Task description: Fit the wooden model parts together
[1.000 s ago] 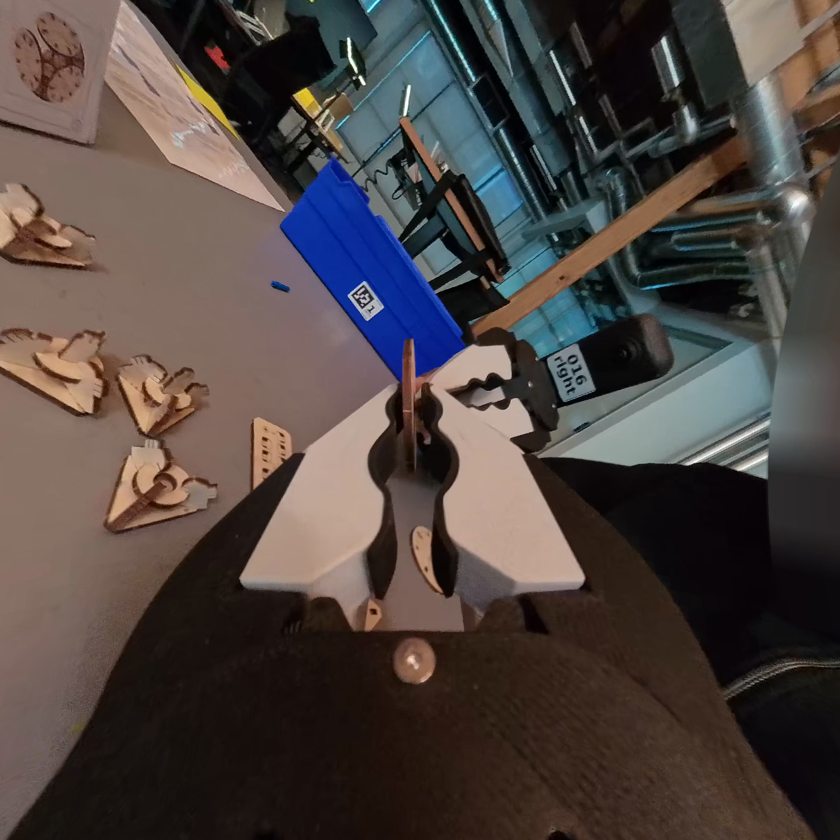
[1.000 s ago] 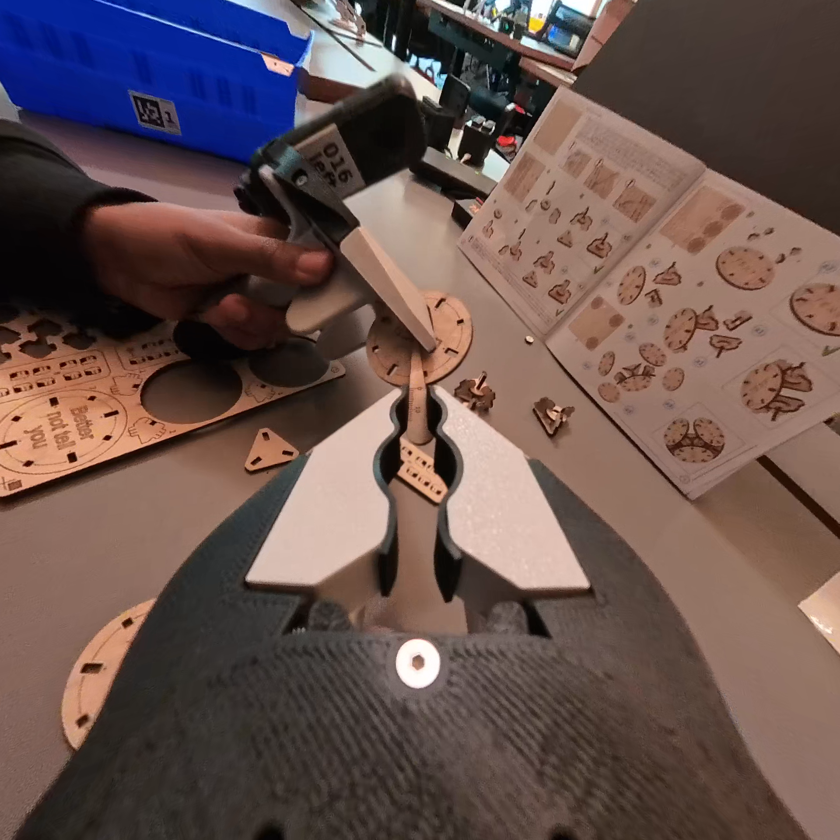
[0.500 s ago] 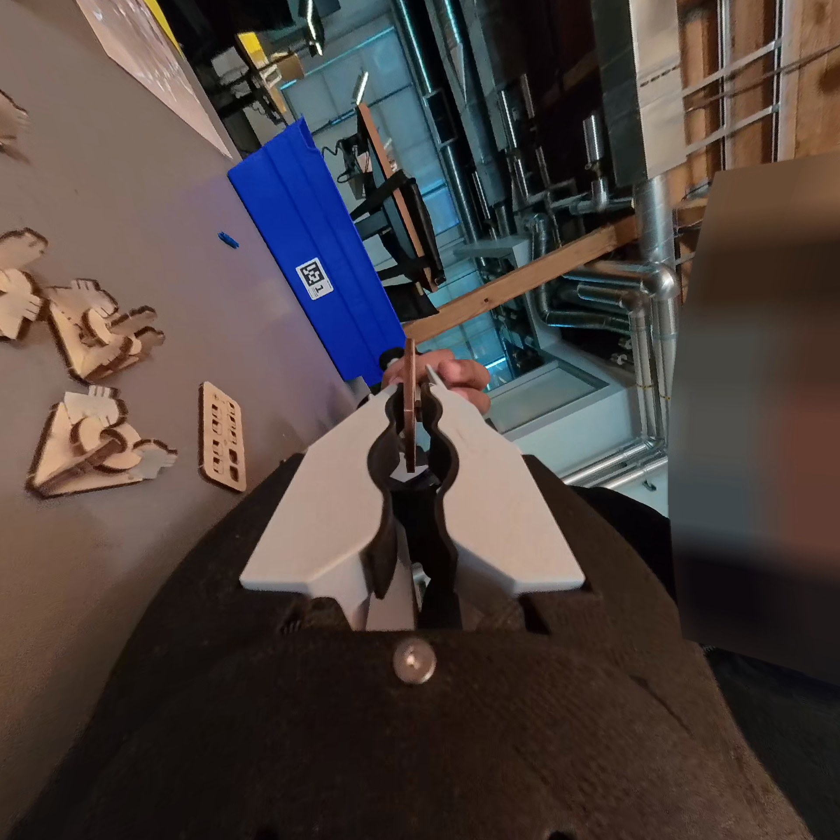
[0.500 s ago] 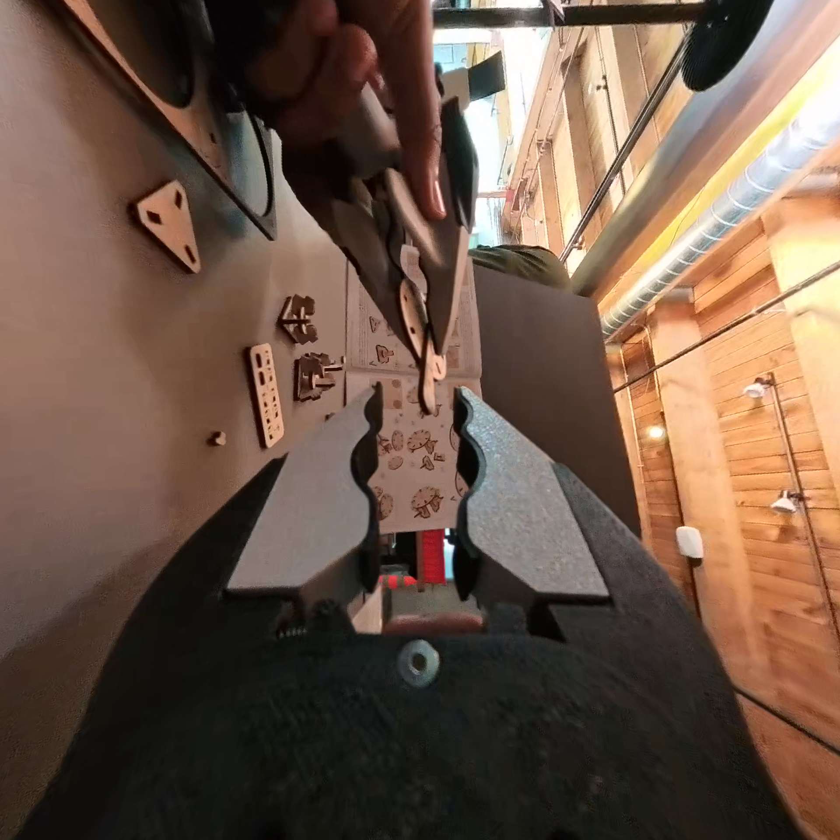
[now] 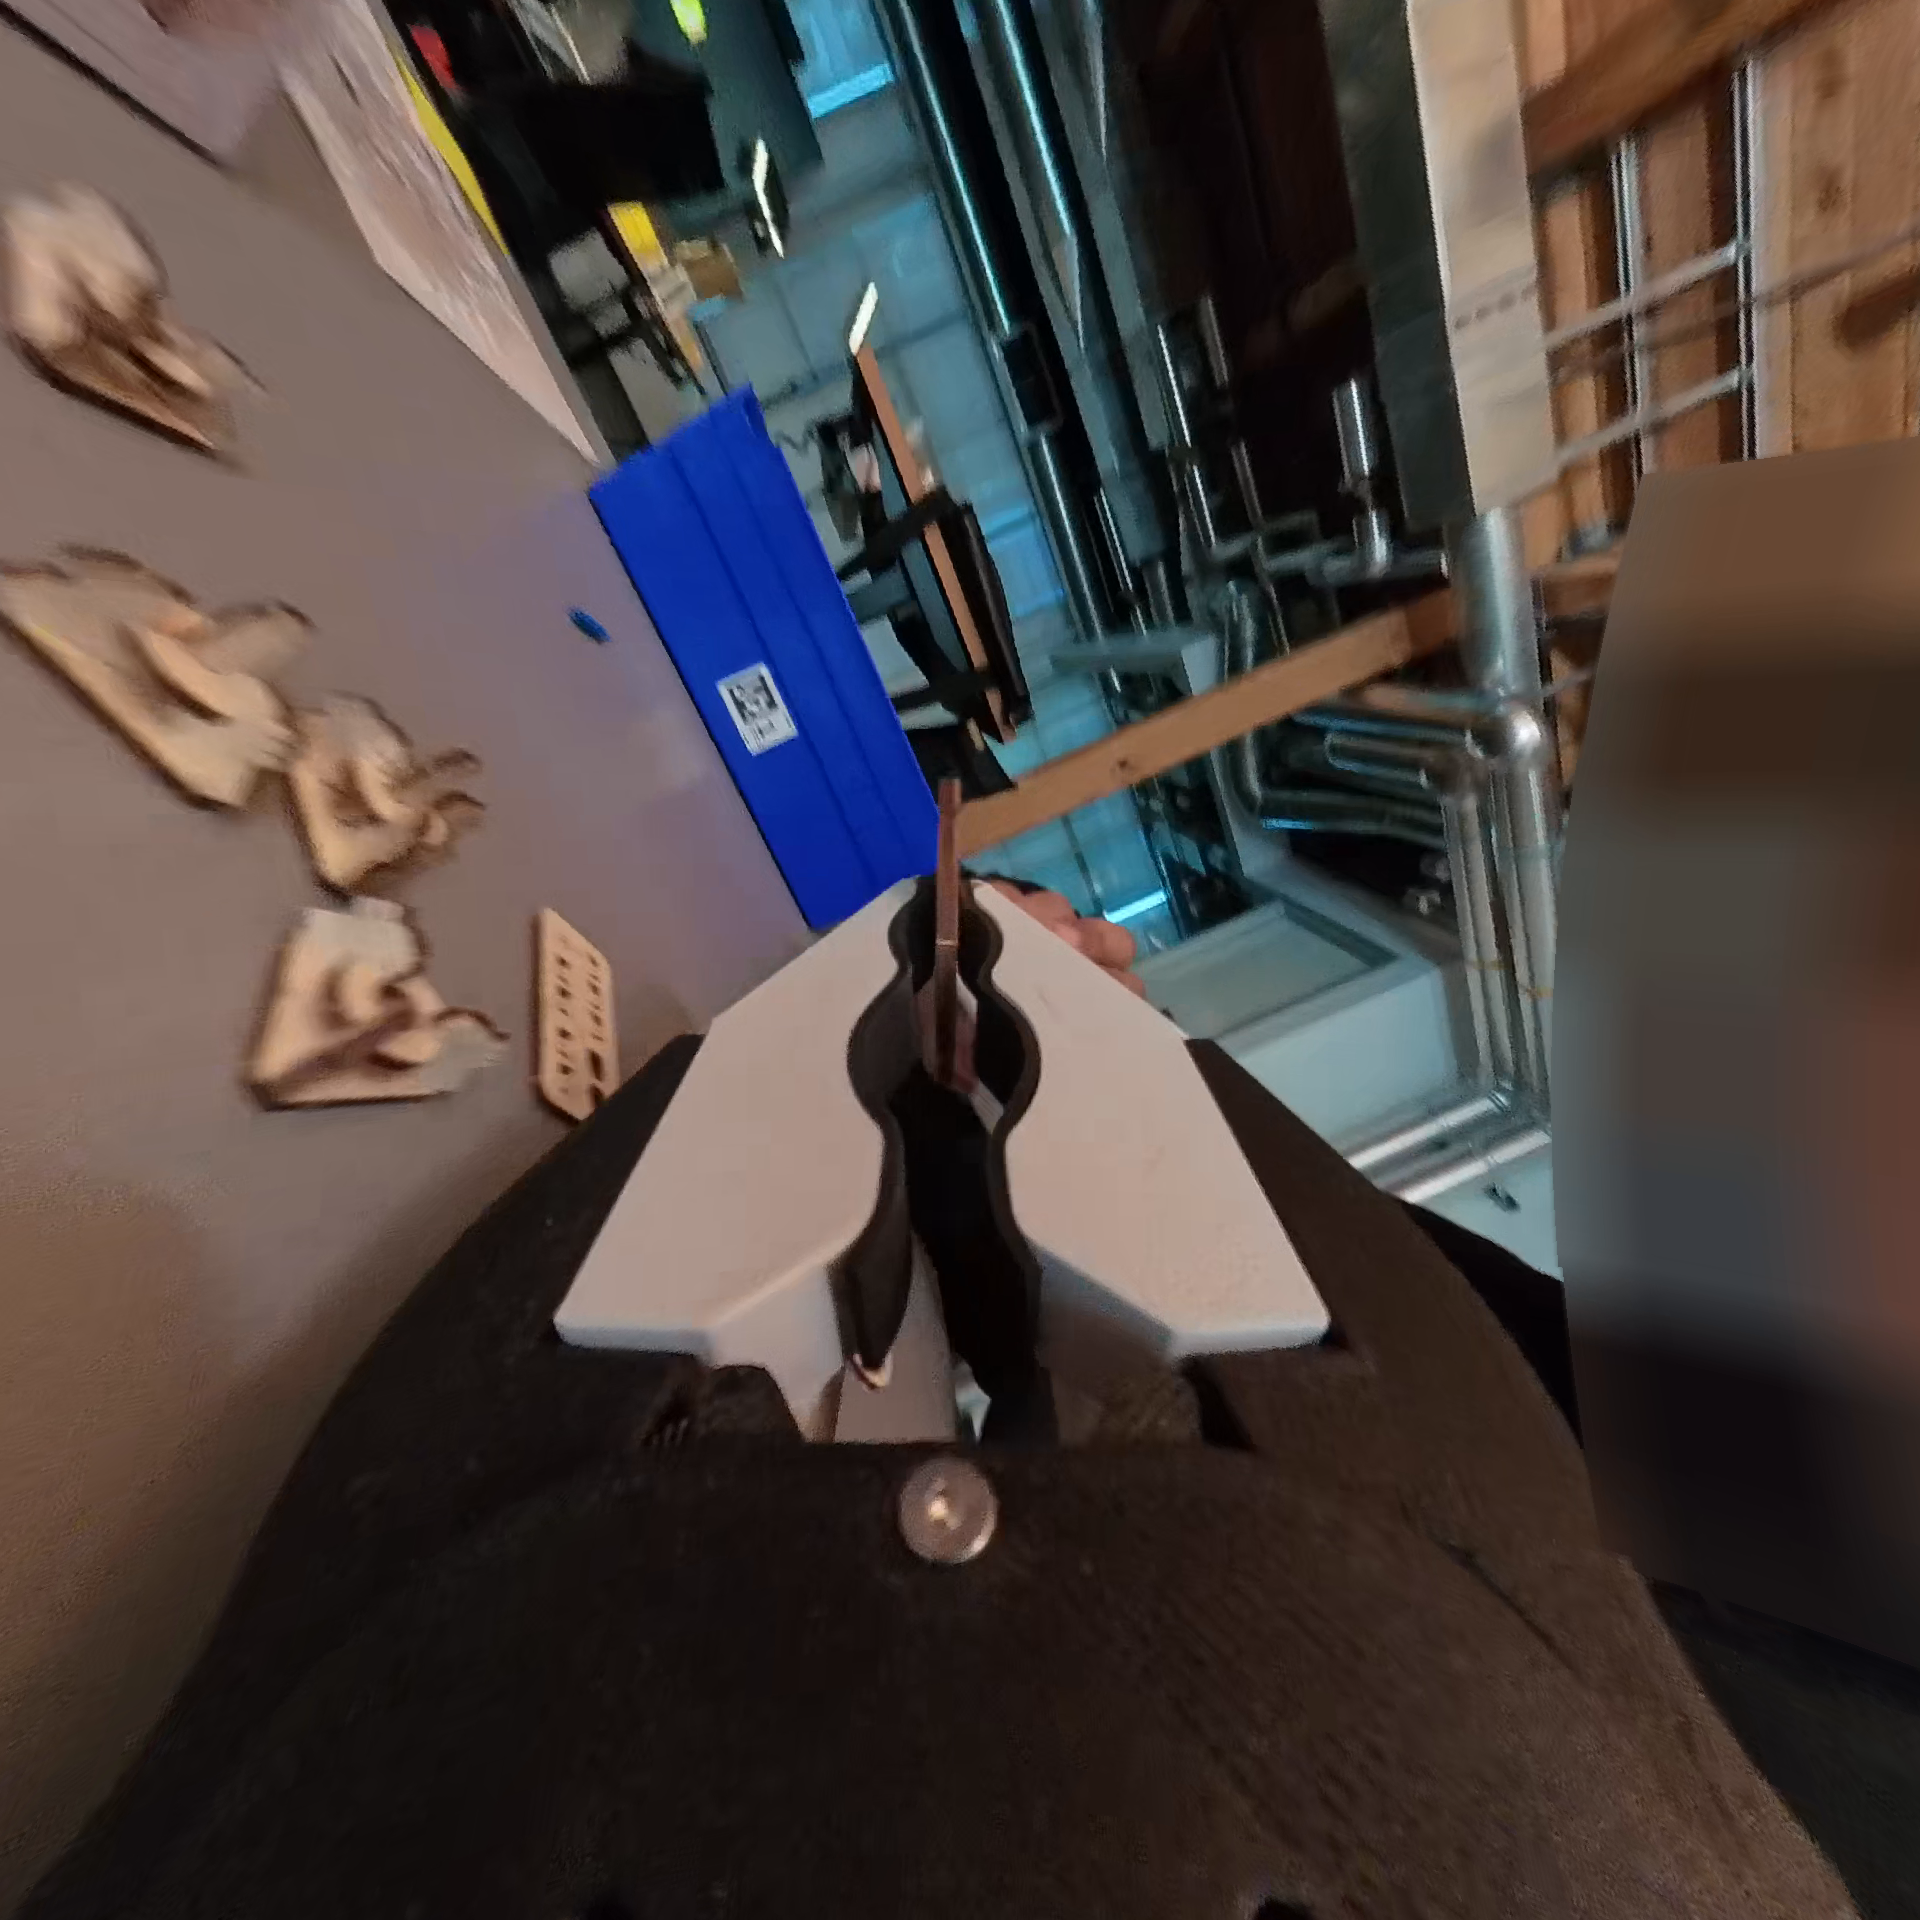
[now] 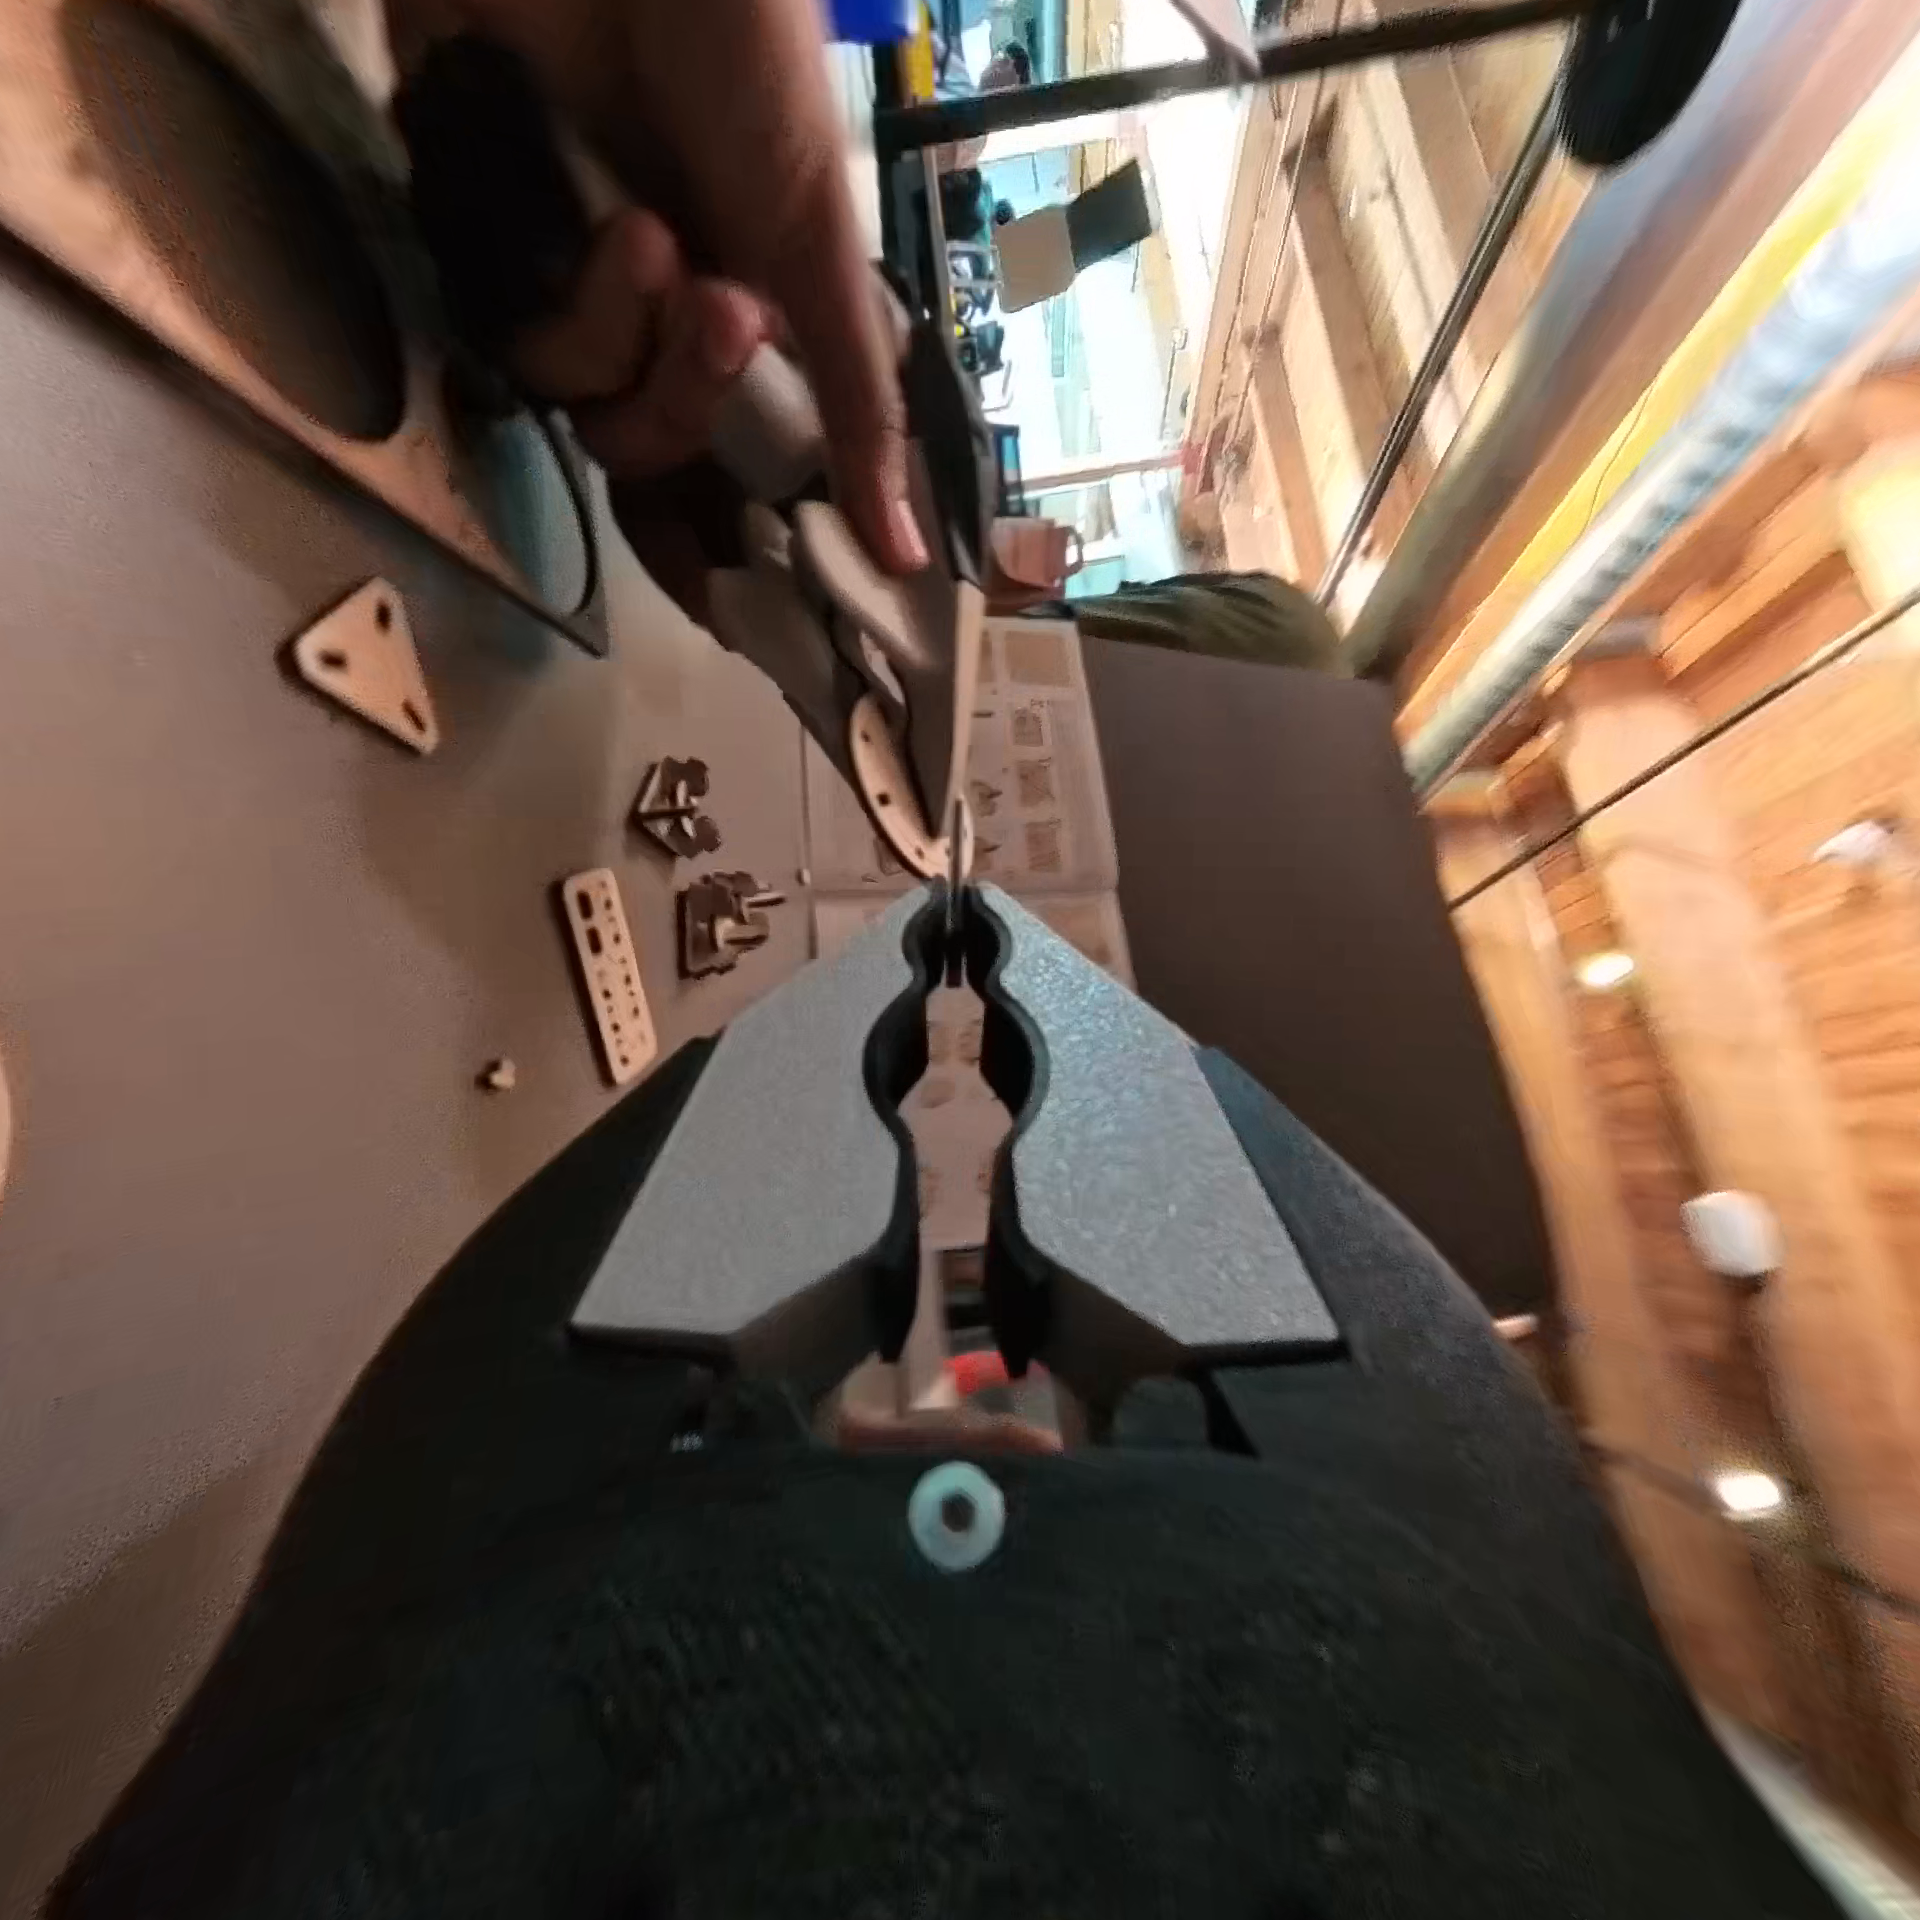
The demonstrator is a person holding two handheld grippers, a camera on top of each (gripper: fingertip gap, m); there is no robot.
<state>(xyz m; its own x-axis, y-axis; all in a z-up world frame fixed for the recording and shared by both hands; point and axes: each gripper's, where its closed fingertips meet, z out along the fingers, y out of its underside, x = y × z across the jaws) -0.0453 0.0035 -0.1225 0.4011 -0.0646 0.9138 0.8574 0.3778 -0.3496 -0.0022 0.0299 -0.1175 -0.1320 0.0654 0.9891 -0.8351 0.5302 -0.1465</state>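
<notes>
My left gripper (image 5: 948,906) is shut on a thin wooden disc (image 5: 948,831), seen edge-on and sticking out past its tips. In the right wrist view the left gripper (image 6: 940,805) hangs above the grey table, held by a hand (image 6: 727,260), and the round disc (image 6: 883,790) with small holes shows between its fingers. My right gripper (image 6: 951,920) is shut on the lower edge of that same wooden piece, just below the left gripper's tips. Both grippers grip the piece in the air. In the left wrist view only a bit of the other hand (image 5: 1091,940) shows behind my finger.
A blue bin (image 5: 758,675) stands on the grey table (image 5: 468,727). Small wooden assemblies (image 5: 353,997) and a perforated strip (image 5: 571,1008) lie near it. The right wrist view shows a wooden triangle (image 6: 364,665), a cut-out sheet (image 6: 208,260) and an instruction sheet (image 6: 1039,727). Tip to tip, the grippers are about 5 centimetres apart.
My right gripper let go of the small strip it held, tilted sideways, opened around the left gripper's wooden piece and then shut on its edge. The left gripper stayed shut on the disc.
</notes>
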